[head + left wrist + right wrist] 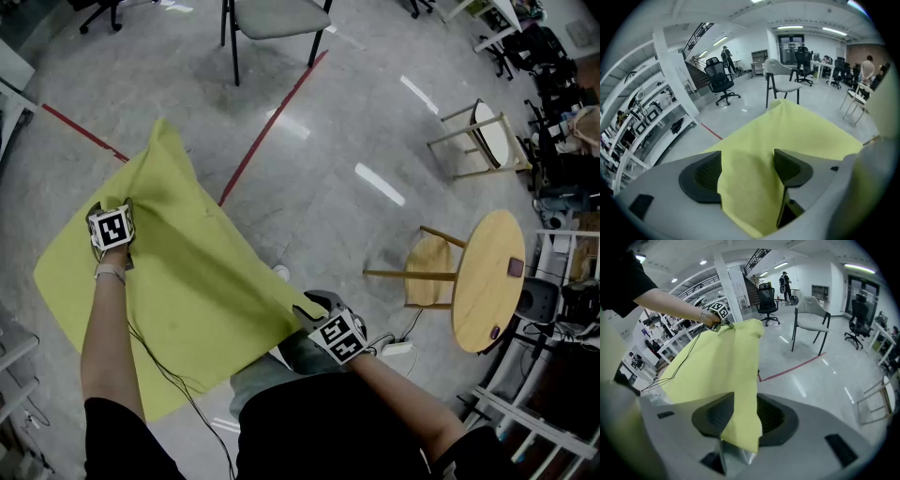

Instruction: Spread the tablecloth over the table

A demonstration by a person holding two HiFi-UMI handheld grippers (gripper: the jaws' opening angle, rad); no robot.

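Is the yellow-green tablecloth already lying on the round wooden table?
No, the yellow-green tablecloth hangs over the grey floor, well apart from the round wooden table.

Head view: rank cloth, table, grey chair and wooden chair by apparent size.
1. cloth
2. table
3. grey chair and wooden chair look about alike. The grey chair is cut off by the frame edge, so I won't rank them.
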